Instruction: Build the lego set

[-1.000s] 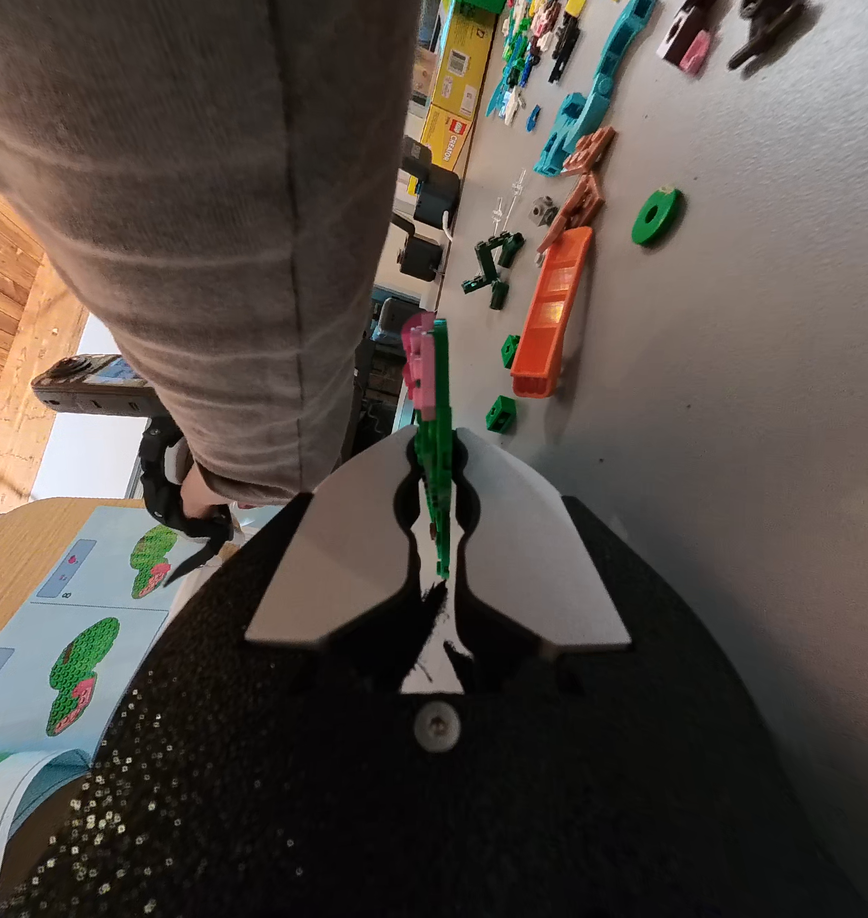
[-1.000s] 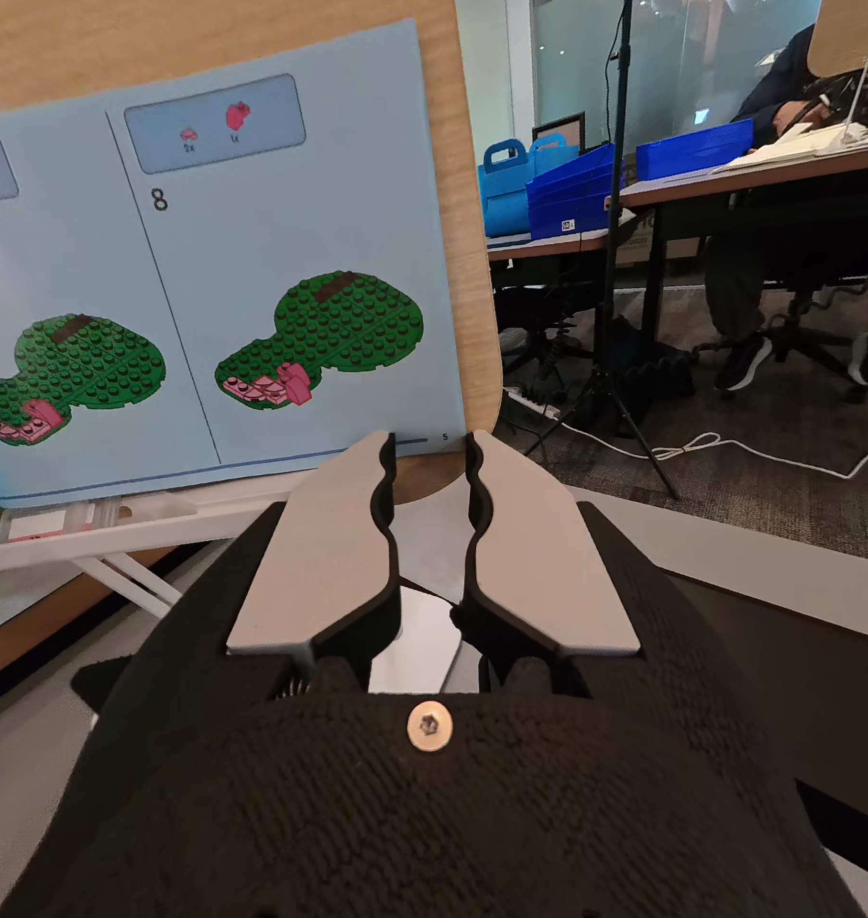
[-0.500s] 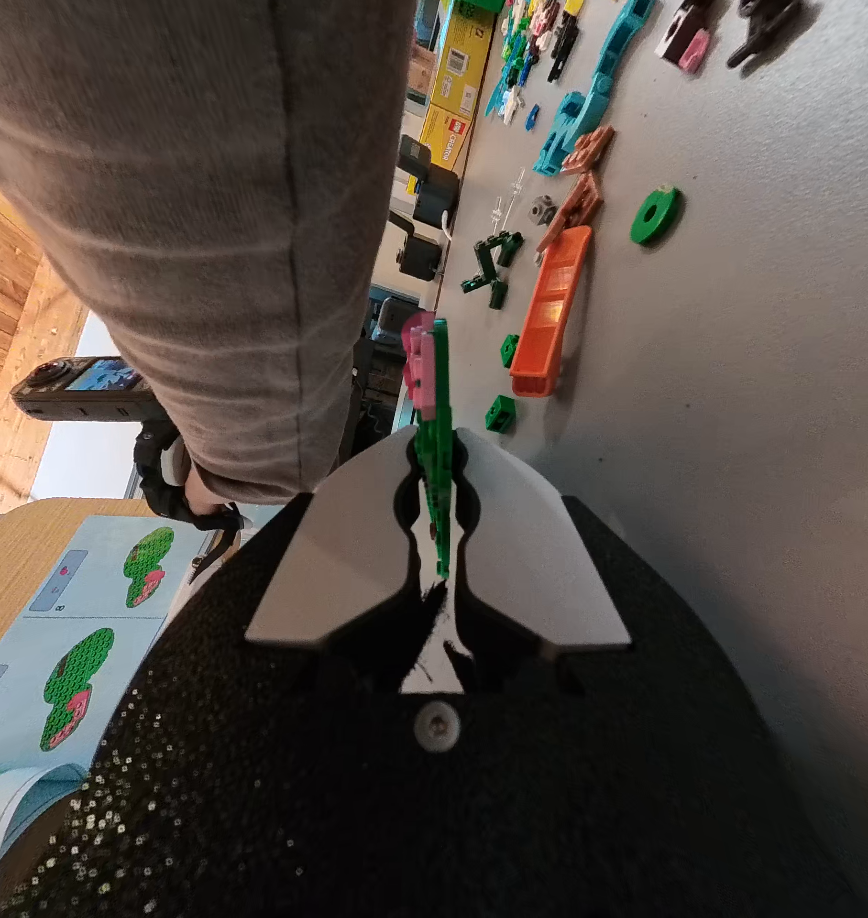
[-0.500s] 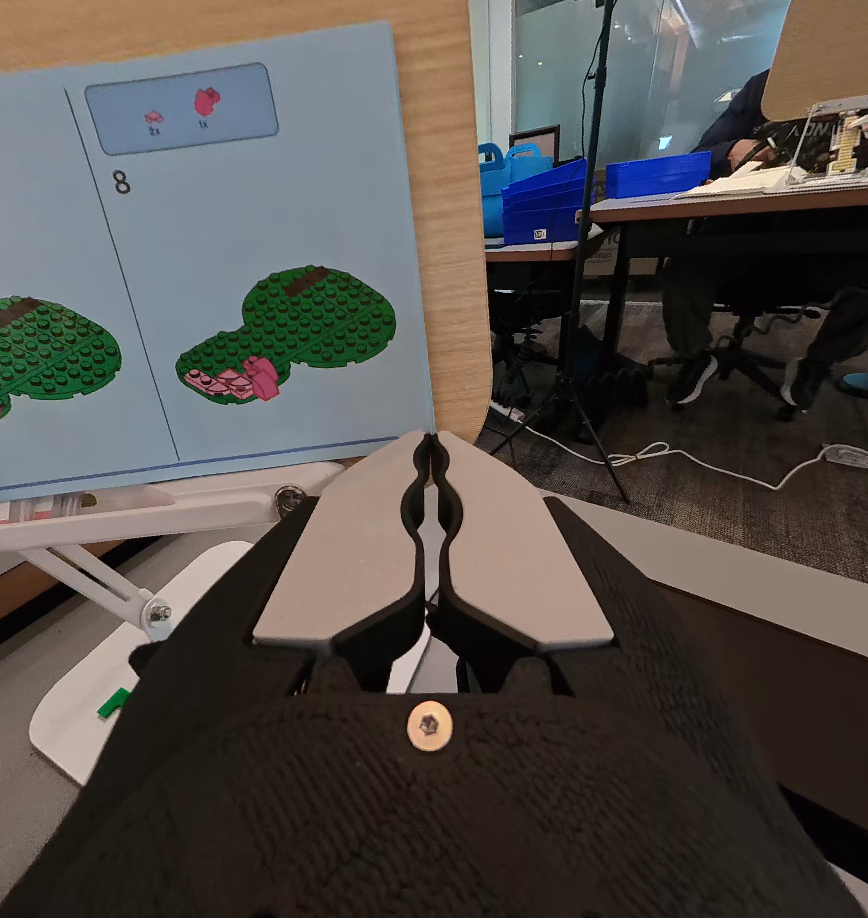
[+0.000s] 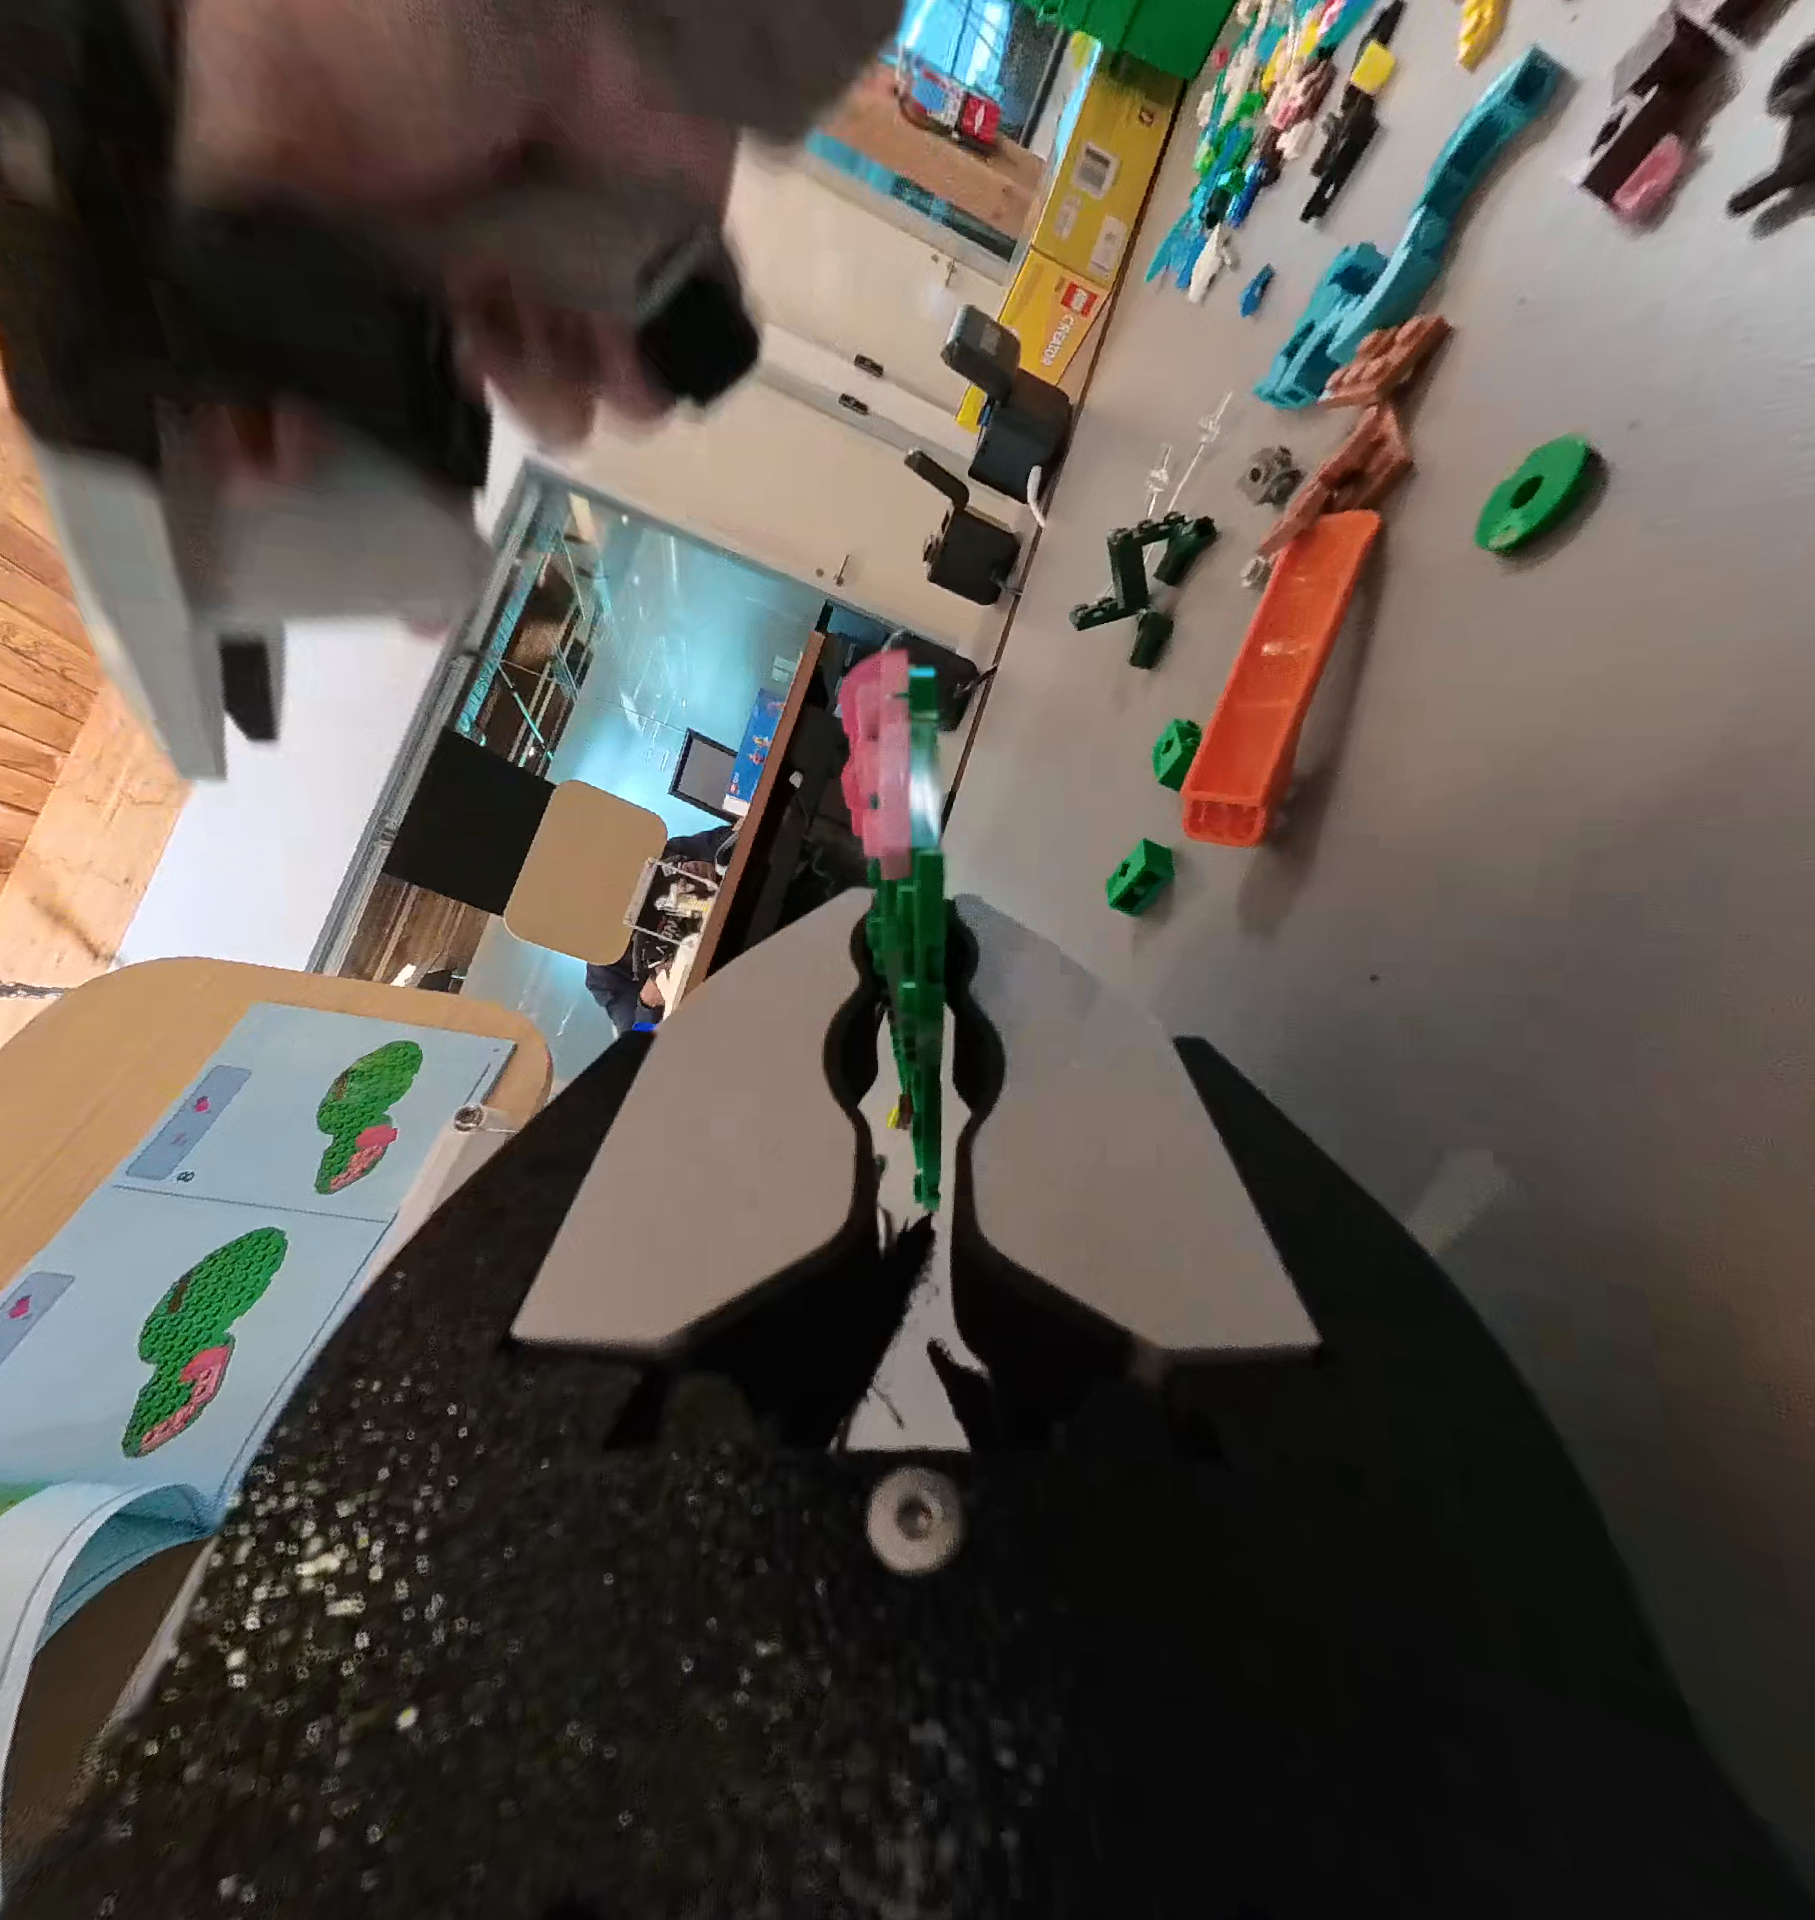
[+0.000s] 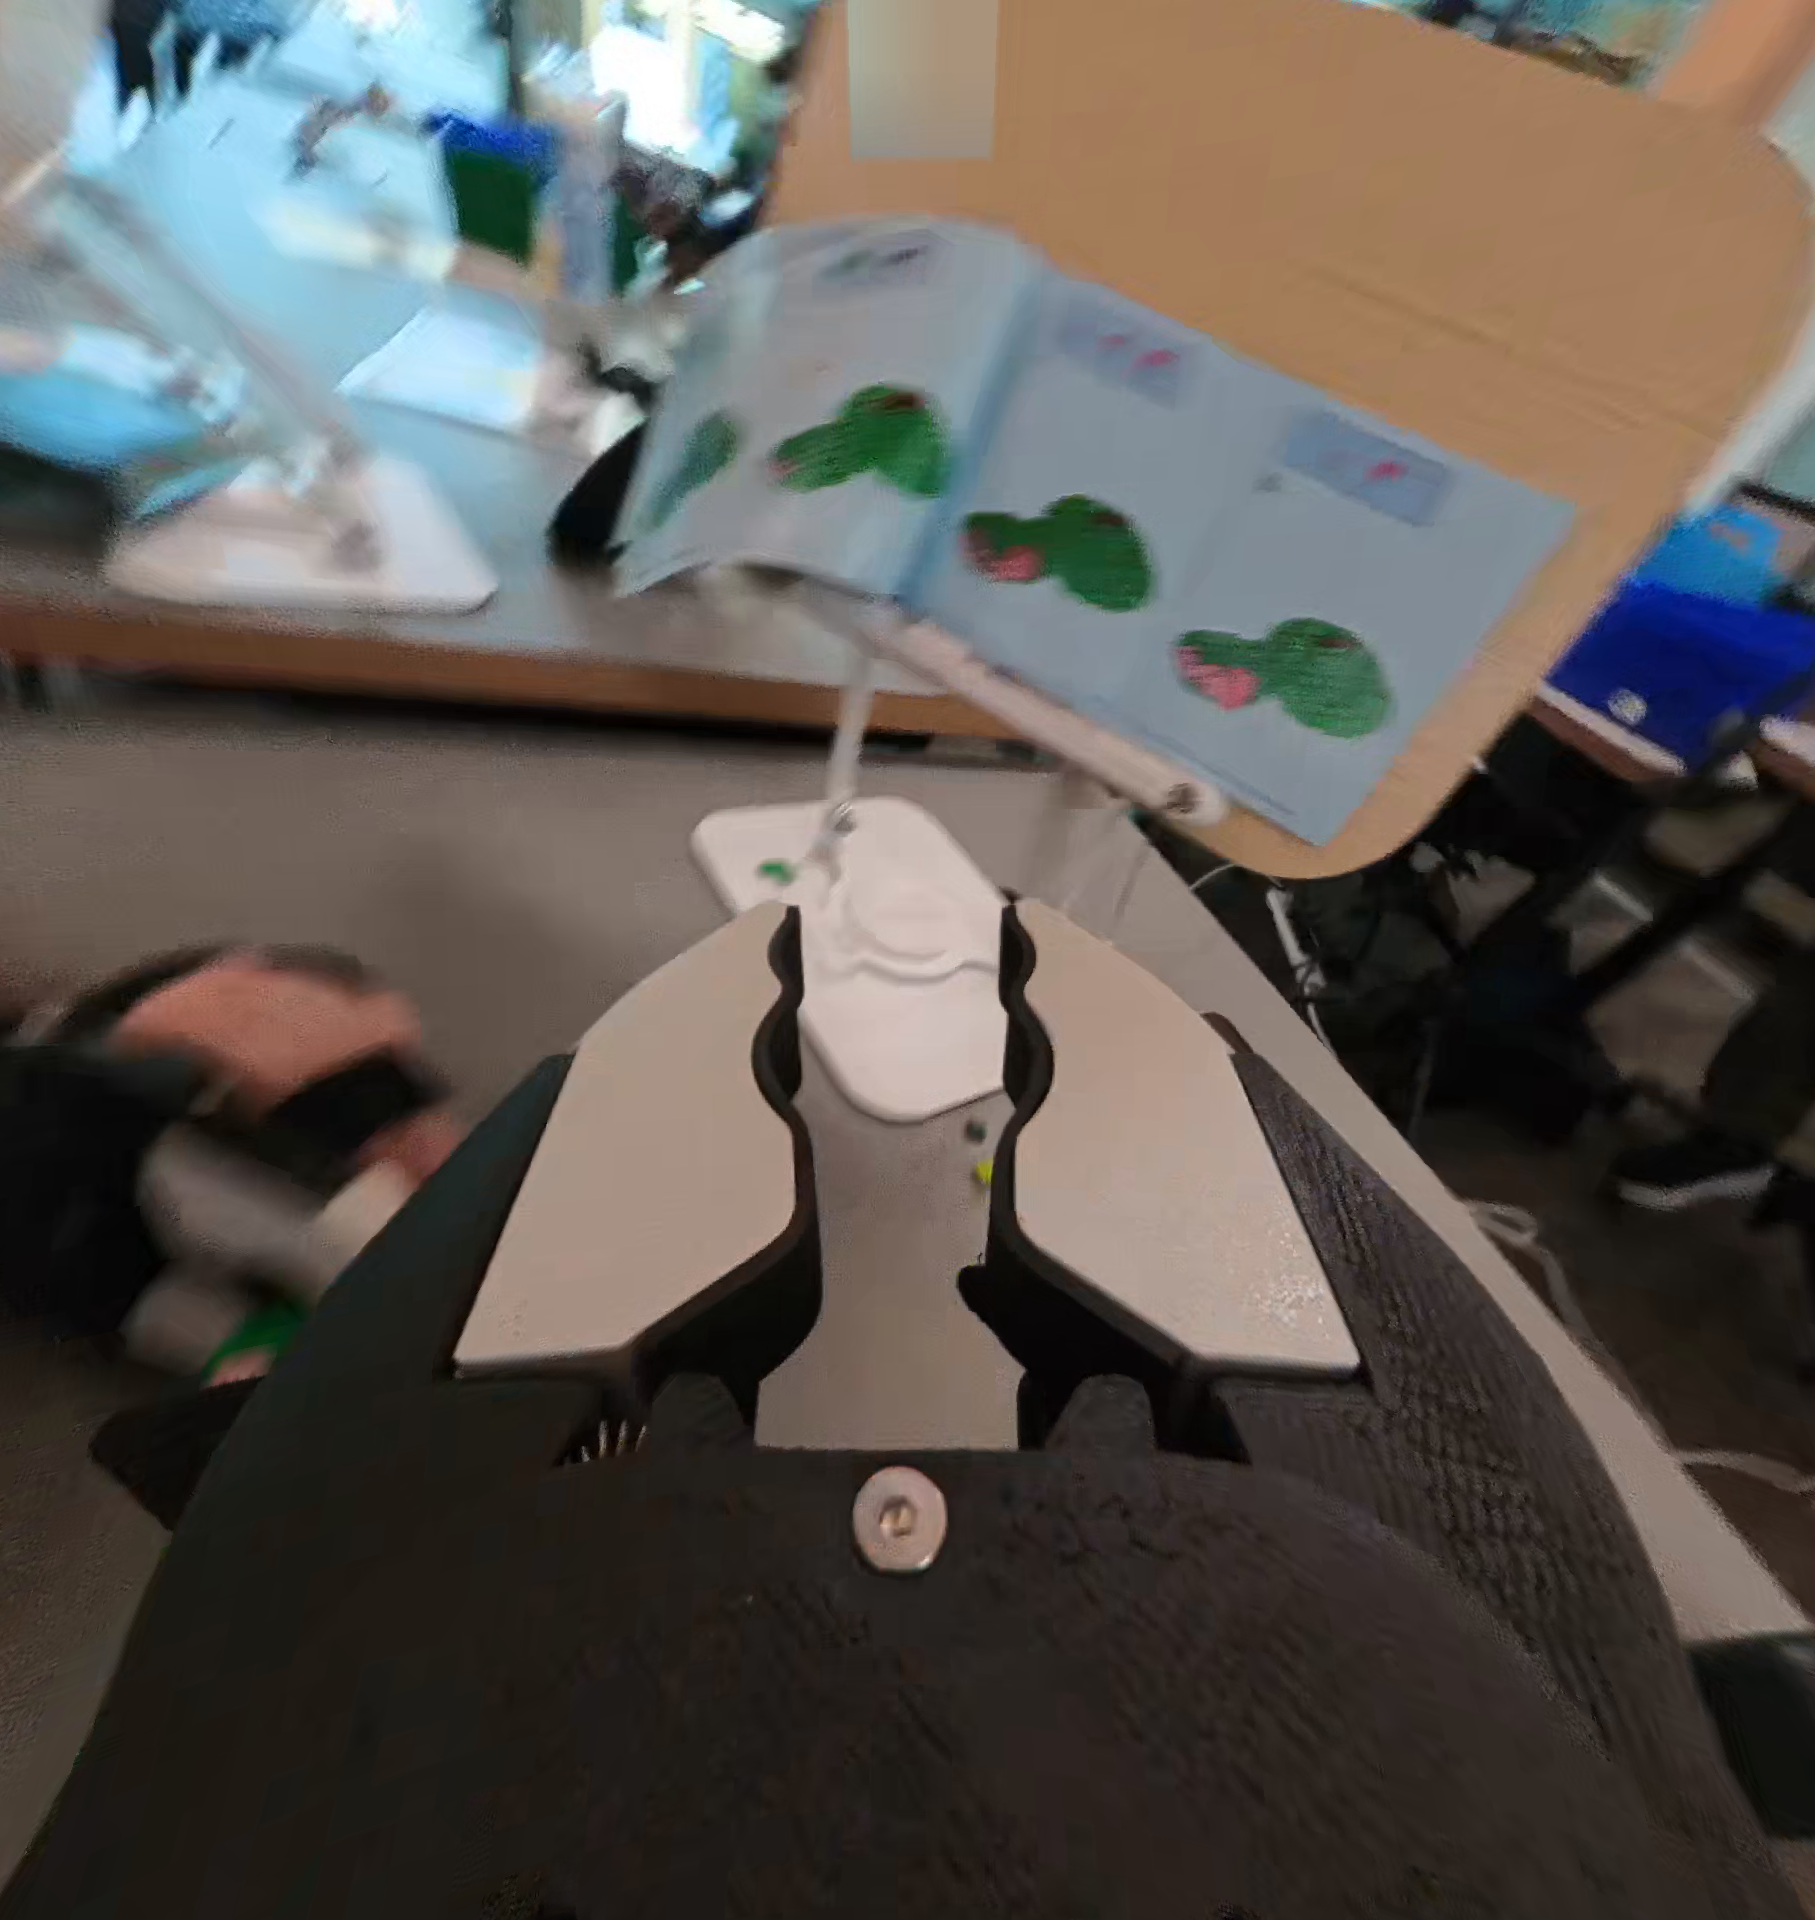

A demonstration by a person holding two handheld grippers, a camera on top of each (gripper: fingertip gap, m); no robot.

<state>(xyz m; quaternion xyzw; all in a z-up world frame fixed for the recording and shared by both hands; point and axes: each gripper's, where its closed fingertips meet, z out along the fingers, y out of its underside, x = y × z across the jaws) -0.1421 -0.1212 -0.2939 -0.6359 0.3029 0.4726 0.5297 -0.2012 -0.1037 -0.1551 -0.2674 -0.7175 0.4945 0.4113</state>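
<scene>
My left gripper (image 5: 911,925) is shut on the edge of a green lego plate (image 5: 913,997) with pink bricks (image 5: 879,758) on its far end, held on edge above the grey table (image 5: 1568,935). My right gripper (image 6: 898,925) is open and empty, above the table near the white base of the booklet stand (image 6: 903,997). The open instruction booklet (image 6: 1121,520) rests on that stand; it also shows in the left wrist view (image 5: 217,1226). The other gripper, held by a hand, shows blurred at upper left of the left wrist view (image 5: 290,343) and at left of the right wrist view (image 6: 259,1132).
Loose pieces lie on the table: an orange long brick (image 5: 1277,675), small green cubes (image 5: 1140,878), a green round piece (image 5: 1531,494), dark green parts (image 5: 1142,582), teal pieces (image 5: 1402,249) and brown pieces (image 5: 1360,457). A yellow box (image 5: 1079,239) stands at the far edge. One gripper's finger ends stand about 15 cm off the other's.
My right gripper shut, then opened again, and swung away from the booklet to look down at the stand base. The arm left the left wrist view; the right gripper now shows there.
</scene>
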